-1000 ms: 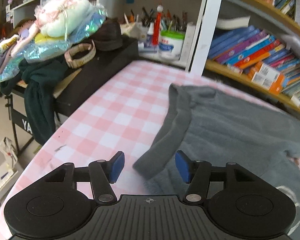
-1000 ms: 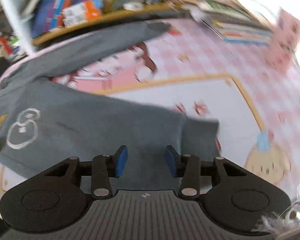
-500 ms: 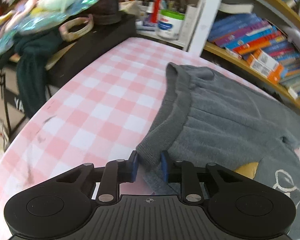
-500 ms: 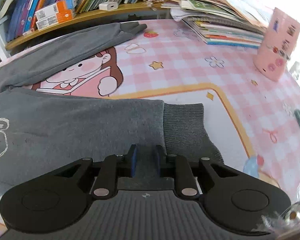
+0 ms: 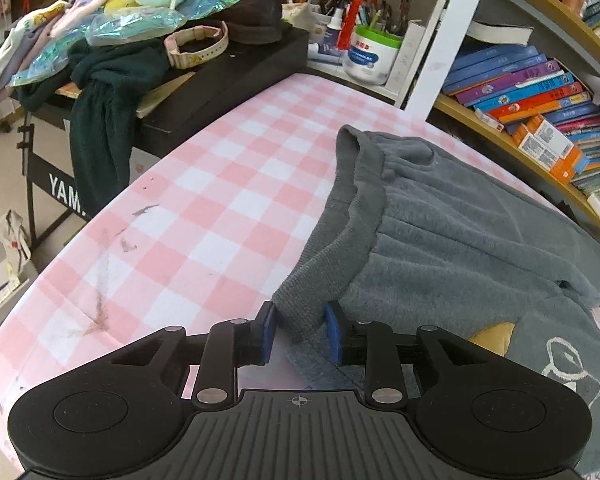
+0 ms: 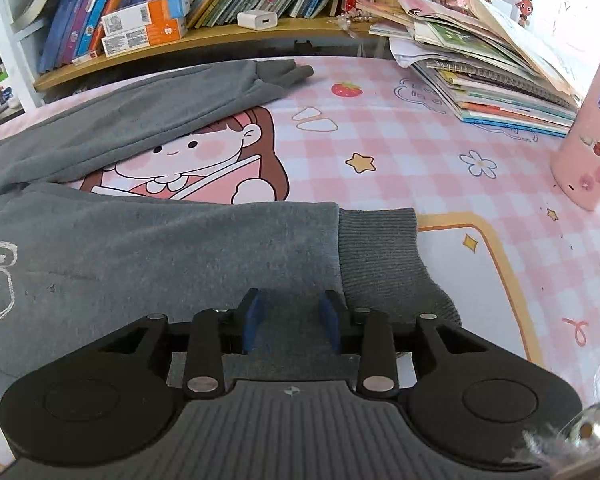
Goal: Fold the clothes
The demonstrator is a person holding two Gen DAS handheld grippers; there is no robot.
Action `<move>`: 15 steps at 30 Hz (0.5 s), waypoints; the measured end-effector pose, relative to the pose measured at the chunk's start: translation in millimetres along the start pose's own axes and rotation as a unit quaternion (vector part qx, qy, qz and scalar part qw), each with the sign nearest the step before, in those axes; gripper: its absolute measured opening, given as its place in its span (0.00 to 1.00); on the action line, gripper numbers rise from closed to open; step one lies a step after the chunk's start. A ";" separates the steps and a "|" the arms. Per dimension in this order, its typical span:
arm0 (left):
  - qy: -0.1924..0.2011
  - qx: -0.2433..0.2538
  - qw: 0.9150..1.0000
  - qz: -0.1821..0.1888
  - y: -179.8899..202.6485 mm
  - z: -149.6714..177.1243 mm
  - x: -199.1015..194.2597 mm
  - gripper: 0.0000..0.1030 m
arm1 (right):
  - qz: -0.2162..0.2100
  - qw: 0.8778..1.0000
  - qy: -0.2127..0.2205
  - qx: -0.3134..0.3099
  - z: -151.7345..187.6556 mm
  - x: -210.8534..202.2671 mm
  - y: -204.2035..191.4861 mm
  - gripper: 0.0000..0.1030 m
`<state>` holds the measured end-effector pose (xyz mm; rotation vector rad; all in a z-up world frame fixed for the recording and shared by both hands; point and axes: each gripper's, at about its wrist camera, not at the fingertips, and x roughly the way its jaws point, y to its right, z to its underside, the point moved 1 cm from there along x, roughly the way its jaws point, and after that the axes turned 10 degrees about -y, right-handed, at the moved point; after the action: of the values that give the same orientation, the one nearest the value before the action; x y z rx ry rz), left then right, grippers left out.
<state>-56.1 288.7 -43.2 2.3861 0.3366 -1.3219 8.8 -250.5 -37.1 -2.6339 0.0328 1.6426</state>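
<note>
Presently the grey trousers (image 5: 452, 232) lie spread across the pink checked tablecloth (image 5: 204, 200), waistband toward the left side; the left gripper (image 5: 302, 336) holds a corner of the ribbed waistband (image 5: 340, 248) between narrow-set blue pads, that corner lifted off the cloth; the right gripper (image 6: 290, 326) pinches a fold of the near leg (image 6: 180, 248) just beside its ribbed cuff (image 6: 384, 256); the far leg (image 6: 148, 116) runs along the bookshelf (image 6: 204, 38).

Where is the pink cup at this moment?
In the right wrist view, the pink cup stands at the far right edge of the table, just right of the book stack.
</note>
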 end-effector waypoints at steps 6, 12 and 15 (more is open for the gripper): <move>0.054 0.005 0.999 -0.005 1.1 4.8 -25.8 0.45 | 0.007 1.000 0.009 0.017 7.6 -14.1 -11.3 0.41; 0.103 0.083 0.991 0.033 19.1 5.8 -62.8 0.61 | 0.013 0.998 0.046 0.034 22.7 -39.7 -37.7 0.44; 0.103 0.132 0.984 0.056 30.6 8.2 -70.2 0.70 | 0.010 0.995 0.066 0.069 36.8 -58.8 -57.3 0.48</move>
<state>-87.4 256.3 19.3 2.7258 0.0849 -1.1330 -48.0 -191.8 0.7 -2.6385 0.1707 1.4143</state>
